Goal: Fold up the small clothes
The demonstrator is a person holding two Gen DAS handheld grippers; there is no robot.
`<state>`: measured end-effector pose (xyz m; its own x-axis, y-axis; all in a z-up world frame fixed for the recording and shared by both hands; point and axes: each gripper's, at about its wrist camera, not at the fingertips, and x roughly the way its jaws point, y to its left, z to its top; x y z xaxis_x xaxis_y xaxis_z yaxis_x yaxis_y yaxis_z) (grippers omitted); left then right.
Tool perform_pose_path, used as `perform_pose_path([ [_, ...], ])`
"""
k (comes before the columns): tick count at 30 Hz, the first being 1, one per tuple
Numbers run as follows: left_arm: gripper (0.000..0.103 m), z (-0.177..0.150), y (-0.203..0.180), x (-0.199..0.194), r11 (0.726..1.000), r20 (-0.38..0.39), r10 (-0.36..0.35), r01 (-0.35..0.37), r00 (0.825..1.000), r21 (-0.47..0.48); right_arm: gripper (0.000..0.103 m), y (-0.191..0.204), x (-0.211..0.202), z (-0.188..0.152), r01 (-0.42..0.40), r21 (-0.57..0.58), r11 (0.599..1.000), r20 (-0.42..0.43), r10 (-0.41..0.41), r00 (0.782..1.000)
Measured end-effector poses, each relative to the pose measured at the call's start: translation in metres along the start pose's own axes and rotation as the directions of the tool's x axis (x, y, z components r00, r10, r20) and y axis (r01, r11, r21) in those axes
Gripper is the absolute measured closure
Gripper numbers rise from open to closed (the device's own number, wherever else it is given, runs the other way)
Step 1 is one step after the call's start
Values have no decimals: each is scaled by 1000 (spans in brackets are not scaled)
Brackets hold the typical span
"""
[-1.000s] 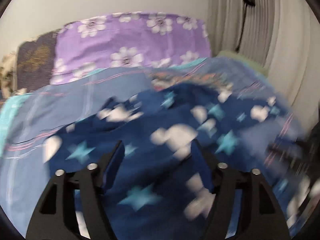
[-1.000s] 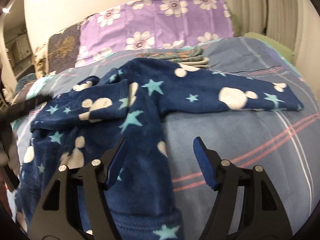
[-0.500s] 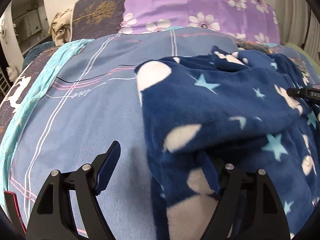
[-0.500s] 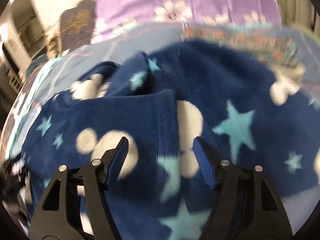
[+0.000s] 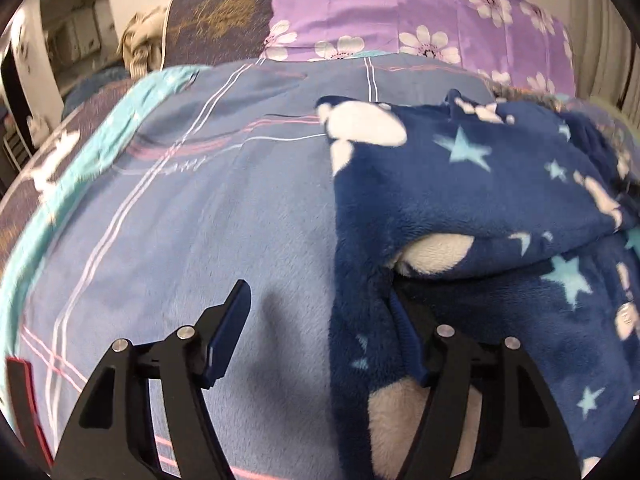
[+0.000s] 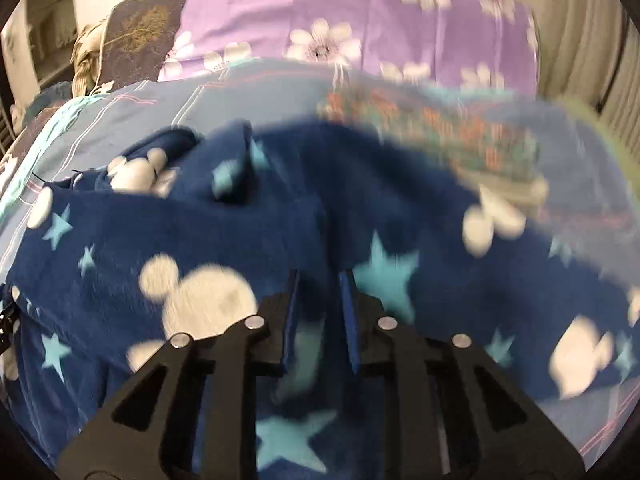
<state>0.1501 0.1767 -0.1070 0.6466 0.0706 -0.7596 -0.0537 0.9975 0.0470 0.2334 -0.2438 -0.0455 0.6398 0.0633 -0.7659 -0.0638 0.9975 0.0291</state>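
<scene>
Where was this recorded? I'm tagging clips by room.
Most likely a bedroom: a bed with a blue plaid bedspread, a purple flowered pillow at its head, and a navy star-print fleece garment lying on it.

A blue plaid bedspread [image 5: 208, 208] with pink and white stripes covers the bed. Behind it stands a purple pillow with white flowers [image 5: 400, 20], and just left of that pillow a dark pillow with a gold tree print [image 5: 216, 28]. A folded patterned cloth [image 6: 460, 140] lies on the bedspread in front of the purple pillow. A pale curtain [image 6: 592, 52] hangs to the pillow's right.
</scene>
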Motion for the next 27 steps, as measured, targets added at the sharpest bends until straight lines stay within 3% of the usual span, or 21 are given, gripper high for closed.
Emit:
perform_pose_path([
  [4,35,0,12,-9,997,-14,-46,46,999,-56,72,-4,-34,-11,-126,30,992,62,124,990],
  [7,39,4,10,-28,996,25,-40,42,999,-79,72,8,-51,-17,-274,-23,961,61,275,959],
  [8,45,7,10,-34,995,44,-43,47,998,-92,72,15,-48,-20,-313,-38,949,37,315,949],
  [10,54,13,6,-49,986,85,-102,112,991,-127,70,25,-34,-26,-288,-45,957,-22,287,958],
  [11,58,18,1,-53,977,100,-153,166,983,-134,70,28,-14,-33,-227,-37,973,-79,224,971],
  [12,58,22,-4,-54,971,104,-189,202,976,-127,71,28,1,-39,-218,-12,976,-114,215,970],
  [15,58,37,-40,-35,963,70,-260,264,963,-48,69,29,6,-43,-233,11,972,-76,233,970],
  [18,58,33,-61,23,977,-55,-215,215,975,-12,67,29,0,-46,-252,8,968,-88,252,964],
  [20,55,27,-67,28,979,10,-203,202,979,33,67,15,-10,-50,-290,38,956,-83,292,953],
  [23,53,25,-76,21,984,16,-161,159,987,81,70,-25,-41,-56,-314,127,941,-9,318,948],
  [25,52,24,-76,20,984,18,-162,160,987,83,64,-65,-69,-63,-221,193,956,75,210,975],
  [27,52,25,-76,20,983,16,-166,164,986,80,60,-113,-92,-72,-159,291,943,133,125,983],
])
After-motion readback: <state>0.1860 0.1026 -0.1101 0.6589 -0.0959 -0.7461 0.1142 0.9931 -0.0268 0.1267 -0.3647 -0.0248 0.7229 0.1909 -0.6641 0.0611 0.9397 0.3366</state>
